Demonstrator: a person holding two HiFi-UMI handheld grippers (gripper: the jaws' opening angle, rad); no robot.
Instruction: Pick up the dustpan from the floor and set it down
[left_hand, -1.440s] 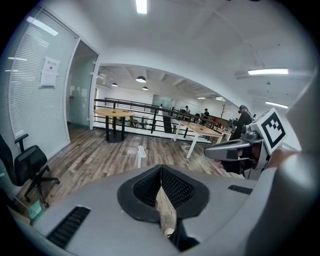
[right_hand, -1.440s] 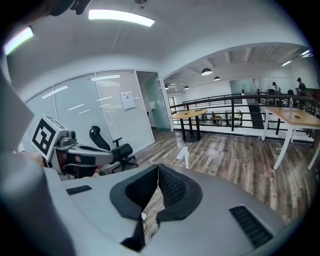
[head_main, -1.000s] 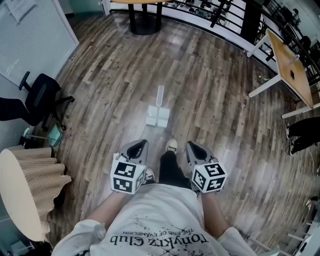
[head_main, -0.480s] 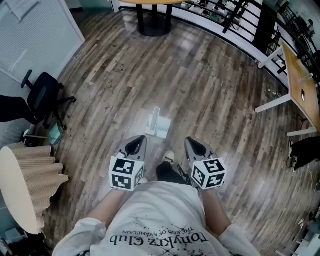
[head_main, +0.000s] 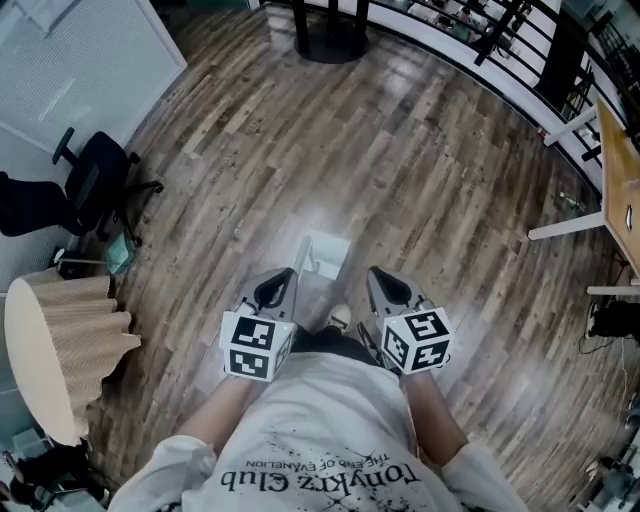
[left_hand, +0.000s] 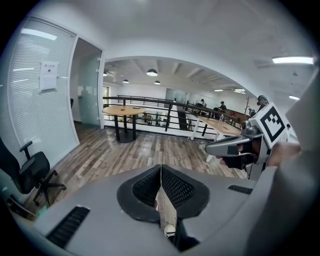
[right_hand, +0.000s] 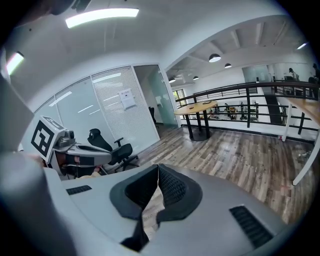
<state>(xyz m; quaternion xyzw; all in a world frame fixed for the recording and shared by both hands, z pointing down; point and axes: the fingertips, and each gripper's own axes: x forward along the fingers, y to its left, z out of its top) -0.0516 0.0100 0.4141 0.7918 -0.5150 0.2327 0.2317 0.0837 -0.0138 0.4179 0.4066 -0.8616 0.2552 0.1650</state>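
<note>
The dustpan (head_main: 323, 256), pale and whitish, lies flat on the wooden floor in the head view, just ahead of and between the two grippers. My left gripper (head_main: 279, 279) is held low at its left, shut with nothing between its jaws; its dark pads meet in the left gripper view (left_hand: 160, 168). My right gripper (head_main: 384, 277) hangs at the dustpan's right, also shut and empty, pads together in the right gripper view (right_hand: 158, 167). Neither gripper touches the dustpan. Each gripper view shows the other gripper off to the side.
A black office chair (head_main: 95, 182) stands at the left by a glass wall. A beige cloth-skirted round table (head_main: 58, 350) is at the near left. A round table's pedestal (head_main: 330, 30) and a railing (head_main: 480, 28) are far ahead, a wooden desk (head_main: 622, 190) at the right. A shoe (head_main: 340, 318) shows below.
The person has walked forward: the dustpan has come down the head view, from well ahead to just past the gripper tips. Both grippers stay shut, side by side.
</note>
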